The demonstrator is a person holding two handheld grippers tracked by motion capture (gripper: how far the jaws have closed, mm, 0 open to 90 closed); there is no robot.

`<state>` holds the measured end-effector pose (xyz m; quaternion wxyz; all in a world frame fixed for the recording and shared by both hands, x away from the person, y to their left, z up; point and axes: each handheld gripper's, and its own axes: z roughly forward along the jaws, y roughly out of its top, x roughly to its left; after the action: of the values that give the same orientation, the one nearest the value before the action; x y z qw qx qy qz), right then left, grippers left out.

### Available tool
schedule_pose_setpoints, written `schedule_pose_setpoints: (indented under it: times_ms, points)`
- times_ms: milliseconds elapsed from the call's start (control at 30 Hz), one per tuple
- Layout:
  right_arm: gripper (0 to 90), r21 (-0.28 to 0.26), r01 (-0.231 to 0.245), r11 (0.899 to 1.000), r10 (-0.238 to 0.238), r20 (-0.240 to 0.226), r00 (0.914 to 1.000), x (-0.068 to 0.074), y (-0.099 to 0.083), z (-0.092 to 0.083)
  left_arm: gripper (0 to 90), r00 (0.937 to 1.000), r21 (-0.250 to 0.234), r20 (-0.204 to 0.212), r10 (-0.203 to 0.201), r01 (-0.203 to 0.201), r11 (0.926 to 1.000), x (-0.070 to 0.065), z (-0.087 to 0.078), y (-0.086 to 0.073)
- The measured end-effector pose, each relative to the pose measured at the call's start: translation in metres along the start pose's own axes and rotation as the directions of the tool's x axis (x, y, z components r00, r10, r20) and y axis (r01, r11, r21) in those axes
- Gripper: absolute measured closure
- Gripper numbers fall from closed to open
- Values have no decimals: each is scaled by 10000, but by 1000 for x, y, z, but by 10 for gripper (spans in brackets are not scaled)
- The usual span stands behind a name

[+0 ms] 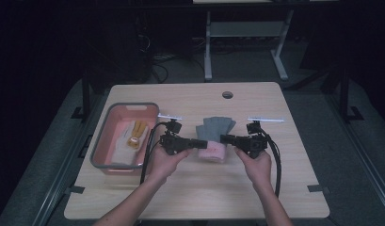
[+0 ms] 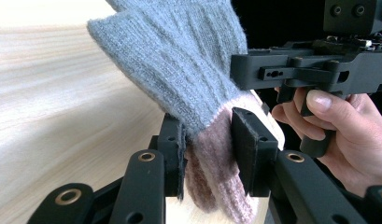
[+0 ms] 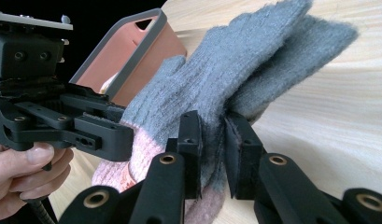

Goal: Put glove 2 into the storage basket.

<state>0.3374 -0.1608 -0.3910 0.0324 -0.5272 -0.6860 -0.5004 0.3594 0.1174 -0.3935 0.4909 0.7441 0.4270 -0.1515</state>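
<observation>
A knitted glove point(image 1: 213, 134) with grey fingers and a pink cuff is held between both hands over the middle of the table. My left gripper point(image 1: 202, 143) is shut on the glove's pink cuff point(image 2: 212, 158), its jaws pinching the knit from both sides. My right gripper point(image 1: 226, 139) is shut on the glove point(image 3: 212, 135) from the other side, near where grey meets pink. The grey fingers point(image 3: 268, 51) point away from the person and hang a little above the wood. Each gripper view shows the other gripper and the hand that holds it.
A pink bin with a grey rim point(image 1: 110, 141) stands at the left of the table and holds a yellow glove point(image 1: 136, 133) on white cloth. A cable hole point(image 1: 227, 94) sits near the far edge. Bare wood lies to the right and in front.
</observation>
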Motion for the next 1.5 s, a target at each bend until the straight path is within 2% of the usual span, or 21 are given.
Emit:
schedule_pose_setpoints:
  times_ms: [167, 400, 533, 867, 1500]
  points:
    - [774, 80, -42, 10000, 43, -105, 9999, 5, 3, 6, 658, 10000, -50, -67, -21, 20, 10000, 2, -8, 0]
    - [775, 154, 267, 9995, -263, -200, 9995, 13, 9, 13, 658, 9999, -176, -139, 3, -6, 9998, 3, -19, 0]
    - [775, 240, 218, 9995, -212, -259, 9994, 18, 12, 16, 658, 9998, -236, -193, -15, 10, 9997, 4, -25, 0]
    - [775, 391, 436, 9983, -424, -298, 9987, 30, 20, 25, 659, 9997, -371, -227, -42, 34, 9993, 9, -40, 1]
    - [774, 655, 734, 9951, -704, -475, 9964, 46, 28, 41, 659, 9993, -548, -346, -106, 87, 9985, 15, -60, -2]
